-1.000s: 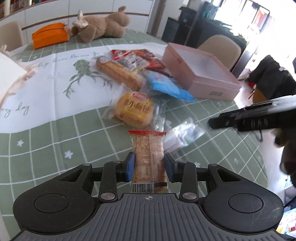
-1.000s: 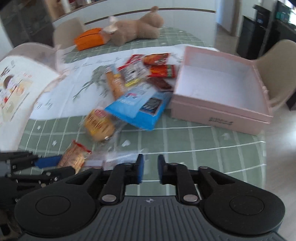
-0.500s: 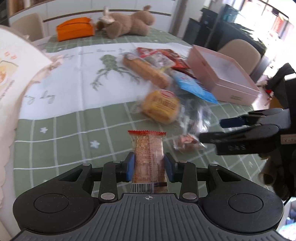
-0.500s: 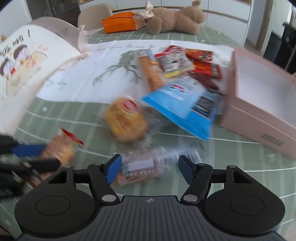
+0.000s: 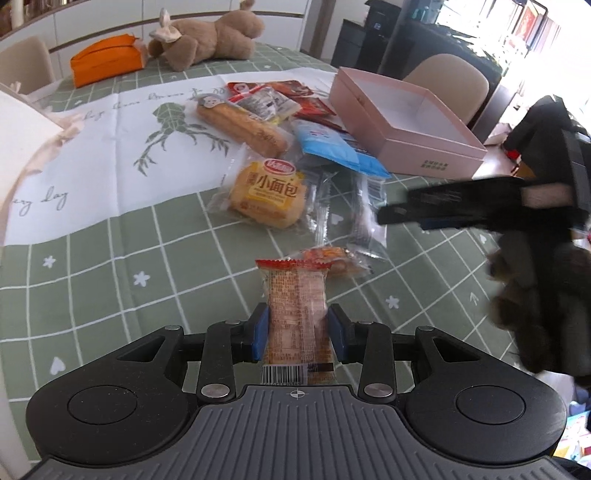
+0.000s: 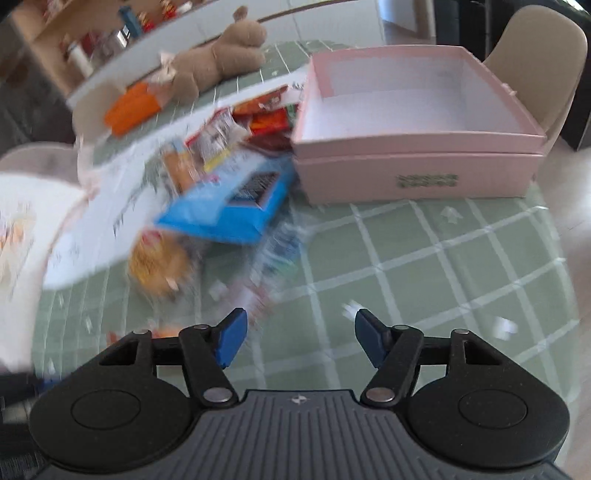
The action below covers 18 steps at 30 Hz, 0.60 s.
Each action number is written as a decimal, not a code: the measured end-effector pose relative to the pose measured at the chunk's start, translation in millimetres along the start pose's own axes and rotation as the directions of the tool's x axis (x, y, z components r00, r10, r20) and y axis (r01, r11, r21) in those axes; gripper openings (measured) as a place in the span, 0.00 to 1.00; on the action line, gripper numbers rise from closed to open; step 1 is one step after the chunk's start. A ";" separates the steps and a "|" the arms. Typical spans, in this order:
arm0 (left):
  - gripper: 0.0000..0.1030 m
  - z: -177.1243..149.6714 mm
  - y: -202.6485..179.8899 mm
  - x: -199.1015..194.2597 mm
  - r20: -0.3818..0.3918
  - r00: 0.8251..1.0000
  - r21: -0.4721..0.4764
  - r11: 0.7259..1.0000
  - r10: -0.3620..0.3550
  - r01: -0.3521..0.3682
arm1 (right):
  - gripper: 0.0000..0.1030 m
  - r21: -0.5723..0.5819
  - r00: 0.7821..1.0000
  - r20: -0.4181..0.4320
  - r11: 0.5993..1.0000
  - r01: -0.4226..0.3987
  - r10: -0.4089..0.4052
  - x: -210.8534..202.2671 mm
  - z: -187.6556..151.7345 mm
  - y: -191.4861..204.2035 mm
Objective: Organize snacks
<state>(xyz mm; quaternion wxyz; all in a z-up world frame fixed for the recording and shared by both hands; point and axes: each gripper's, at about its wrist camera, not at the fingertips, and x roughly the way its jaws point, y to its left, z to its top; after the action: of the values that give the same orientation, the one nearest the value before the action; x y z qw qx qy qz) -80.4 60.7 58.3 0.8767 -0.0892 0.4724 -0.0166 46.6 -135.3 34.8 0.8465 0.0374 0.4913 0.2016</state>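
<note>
- Left tool (image 5: 297, 334) pinches a wafer pack (image 5: 297, 310) by its lower end; it could slip out.
- Right tool (image 6: 297, 338), wide open and empty, may snag clear wrappers (image 6: 273, 258) at 11 o'clock.
- Box (image 6: 417, 173) at 1 o'clock sits near the worktop (image 6: 424, 266) edge; a shove could tip it.

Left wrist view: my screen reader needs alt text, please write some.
The left gripper clamps an upright orange snack packet over a green checked tablecloth. Beyond lie more snacks, an open pink box and a teddy bear; the right gripper reaches in.
</note>
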 end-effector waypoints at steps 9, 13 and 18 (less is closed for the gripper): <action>0.38 0.0 -6.3 -1.5 -0.007 0.999 0.036 0.998 -0.044 0.044 | 0.36 -0.259 0.988 0.038 0.954 0.153 -0.148 19.7 -10.4 46.9; 0.38 3.8 -14.0 3.6 -0.009 0.997 0.051 0.996 -0.078 0.078 | 0.35 -0.285 0.985 -0.017 0.945 0.160 -0.172 -0.9 -37.9 23.2; 0.38 25.2 -21.6 4.7 0.036 0.985 0.034 0.985 -0.169 0.168 | 0.34 -0.131 0.988 -0.082 0.984 0.122 -0.134 -34.5 -53.4 -22.9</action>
<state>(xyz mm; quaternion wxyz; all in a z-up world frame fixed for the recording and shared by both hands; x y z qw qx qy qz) -55.7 42.5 71.6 0.8823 -0.1157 0.4459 -0.0962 -6.8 -176.5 29.5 0.8354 -0.0567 0.5167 0.1787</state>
